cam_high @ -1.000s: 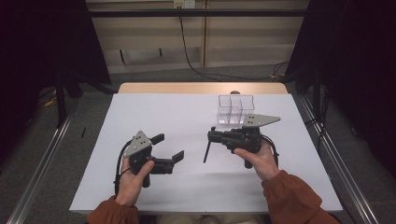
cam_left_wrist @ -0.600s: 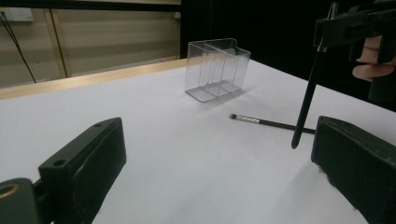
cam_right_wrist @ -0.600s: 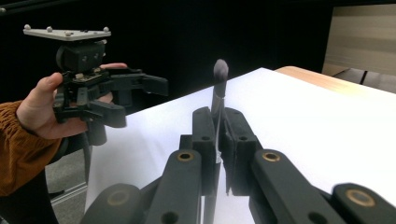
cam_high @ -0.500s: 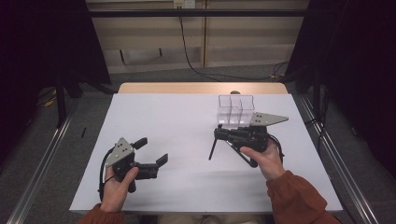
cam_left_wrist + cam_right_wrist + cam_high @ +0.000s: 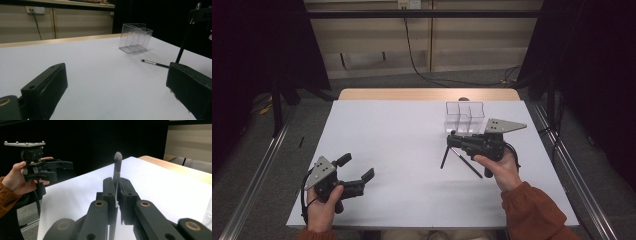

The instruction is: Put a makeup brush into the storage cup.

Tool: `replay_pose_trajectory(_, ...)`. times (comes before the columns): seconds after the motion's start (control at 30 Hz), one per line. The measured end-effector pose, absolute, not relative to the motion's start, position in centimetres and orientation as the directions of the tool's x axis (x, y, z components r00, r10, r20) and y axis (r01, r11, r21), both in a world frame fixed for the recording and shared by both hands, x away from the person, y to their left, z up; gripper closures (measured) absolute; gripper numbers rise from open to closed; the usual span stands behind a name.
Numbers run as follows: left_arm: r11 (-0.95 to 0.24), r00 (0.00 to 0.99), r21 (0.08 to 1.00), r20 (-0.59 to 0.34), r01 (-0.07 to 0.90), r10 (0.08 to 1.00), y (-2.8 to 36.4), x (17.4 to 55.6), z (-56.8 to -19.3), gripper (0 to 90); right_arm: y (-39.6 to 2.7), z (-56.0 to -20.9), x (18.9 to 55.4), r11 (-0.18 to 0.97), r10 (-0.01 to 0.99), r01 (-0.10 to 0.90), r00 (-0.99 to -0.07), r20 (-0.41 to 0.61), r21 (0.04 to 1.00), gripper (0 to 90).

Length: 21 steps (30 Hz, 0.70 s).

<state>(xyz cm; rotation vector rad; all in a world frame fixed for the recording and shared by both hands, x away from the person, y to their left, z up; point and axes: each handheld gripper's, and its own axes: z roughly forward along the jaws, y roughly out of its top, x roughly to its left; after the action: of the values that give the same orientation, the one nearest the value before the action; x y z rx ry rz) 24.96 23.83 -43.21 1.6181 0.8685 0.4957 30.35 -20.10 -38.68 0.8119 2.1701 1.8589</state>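
The right gripper (image 5: pixel 453 141), fingers clamped on 1 thin makeup brush (image 5: pixel 444 157), holds it hanging handle-down, bristle tip up, its long axis steeply tilted just in front of the clear organizer (image 5: pixel 465 117). A second brush (image 5: pixel 467 163) lies flat on the bench (image 5: pixel 402 130) beneath, angled toward the person. The left gripper (image 5: pixel 357 167), fingers wide apart and holding nothing, sits well apart to the left.

Slim black brush (image 5: pixel 117 167), grey-tipped, seemingly tilted, clamped above table.
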Motion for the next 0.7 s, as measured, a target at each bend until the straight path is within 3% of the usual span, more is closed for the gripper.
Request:
replay_pose_trajectory(0.27,-0.028,0.596,0.968,-0.130,0.249,0.792,26.0,24.1,-43.4,3.4,-21.2,-38.2,30.8,0.057,0.524,0.281,-0.825,0.211,0.958,84.3)
replay_pose_trajectory(0.7,-0.042,0.611,0.966,-0.128,0.256,0.781,25.5,23.9,-43.7,3.2,-23.2,-36.7,32.1,0.041,0.569,0.267,-0.799,0.197,0.963,84.4)
